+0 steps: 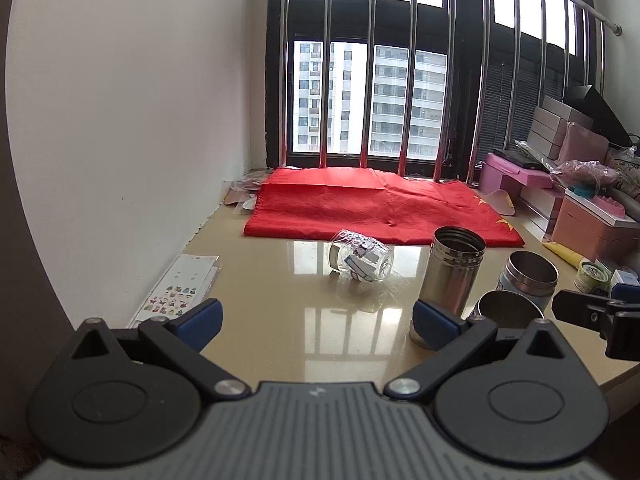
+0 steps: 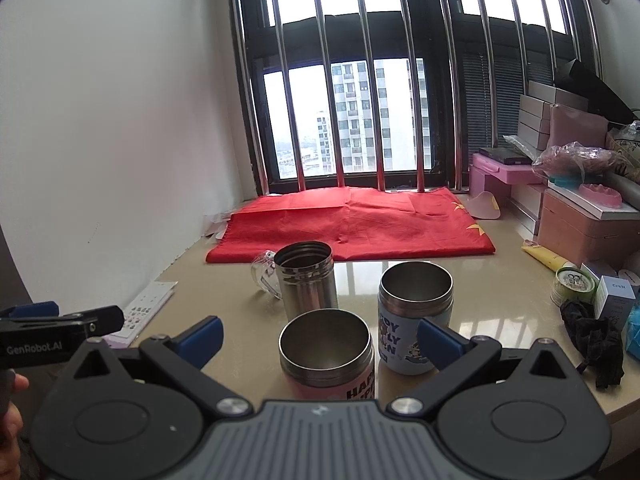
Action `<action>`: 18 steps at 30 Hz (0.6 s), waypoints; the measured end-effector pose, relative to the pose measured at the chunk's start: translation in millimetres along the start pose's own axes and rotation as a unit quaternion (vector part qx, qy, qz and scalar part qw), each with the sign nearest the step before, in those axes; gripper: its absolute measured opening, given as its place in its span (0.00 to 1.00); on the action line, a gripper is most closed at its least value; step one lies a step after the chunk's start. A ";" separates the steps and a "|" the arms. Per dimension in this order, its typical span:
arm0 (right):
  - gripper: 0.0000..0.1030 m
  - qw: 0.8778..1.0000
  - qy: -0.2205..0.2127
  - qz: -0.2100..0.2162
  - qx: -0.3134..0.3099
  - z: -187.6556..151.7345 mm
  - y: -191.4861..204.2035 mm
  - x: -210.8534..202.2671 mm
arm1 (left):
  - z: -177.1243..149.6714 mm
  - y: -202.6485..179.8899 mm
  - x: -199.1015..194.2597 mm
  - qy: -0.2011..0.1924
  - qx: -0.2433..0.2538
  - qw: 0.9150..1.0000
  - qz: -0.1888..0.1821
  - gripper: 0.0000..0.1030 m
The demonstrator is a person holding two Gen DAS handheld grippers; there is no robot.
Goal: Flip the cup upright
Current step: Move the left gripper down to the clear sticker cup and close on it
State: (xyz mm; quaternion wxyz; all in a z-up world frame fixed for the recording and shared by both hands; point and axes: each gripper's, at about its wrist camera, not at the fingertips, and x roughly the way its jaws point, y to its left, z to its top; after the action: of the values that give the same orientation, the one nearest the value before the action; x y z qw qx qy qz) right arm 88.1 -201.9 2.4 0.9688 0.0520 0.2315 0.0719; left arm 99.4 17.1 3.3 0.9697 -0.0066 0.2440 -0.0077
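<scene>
You are holding the left gripper (image 1: 318, 320) low over the surface (image 1: 280, 320), its blue fingers (image 1: 202, 318) spread wide and gripping nothing. The glass cup (image 1: 360, 258) is lying on its side straight ahead of this gripper, well apart from the fingertips, with its printed pictures showing and its handle end pointing left. Beyond it a red cloth (image 1: 360, 212) is lying flat against the window. Just ahead of the left gripper's right finger a tall steel flask (image 1: 452, 276) is standing upright, mouth open.

You are keeping the right gripper (image 2: 320, 342) wide open too, holding nothing. A pink-labelled steel tin (image 2: 326, 354) is sitting between its fingers, close to the gripper body; whether a finger is touching it you cannot tell. A blue-labelled steel tin (image 2: 414, 312) is standing just beside the right finger, partly behind it. From this gripper the cup (image 2: 266, 276) is lying ahead and slightly left, mostly hidden behind the flask (image 2: 306, 276). The left gripper (image 2: 60, 324) is showing at the far left edge of the right wrist view. A sticker sheet (image 1: 180, 288) is lying along the wall, ahead-left of the left gripper.
</scene>
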 end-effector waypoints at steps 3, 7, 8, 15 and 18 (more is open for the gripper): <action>1.00 1.000 -0.005 0.005 0.002 12.5 -0.3 18.1 | 8.7 4.4 22.7 0.001 -0.002 1.000 -0.001 1.00; 1.00 1.000 -0.010 0.013 0.008 31.5 1.8 48.7 | 22.6 11.2 56.0 0.004 -0.011 1.000 -0.005 1.00; 1.00 1.000 -0.010 0.015 0.010 35.4 2.7 54.4 | 26.4 13.0 64.1 0.005 -0.014 1.000 -0.008 1.00; 1.00 1.000 -0.006 0.017 0.023 66.5 9.6 110.0 | 54.2 21.9 129.8 0.033 -0.006 0.999 -0.014 1.00; 1.00 0.999 0.001 0.011 0.037 77.7 8.1 130.0 | 67.1 21.9 158.9 0.049 0.004 0.999 -0.020 1.00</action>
State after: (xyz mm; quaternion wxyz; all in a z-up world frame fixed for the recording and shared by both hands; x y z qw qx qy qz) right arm 237.3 -178.0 15.2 0.9653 0.0899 0.2339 0.0740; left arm 271.3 36.7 -13.1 0.9562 -0.0072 0.2914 -0.0279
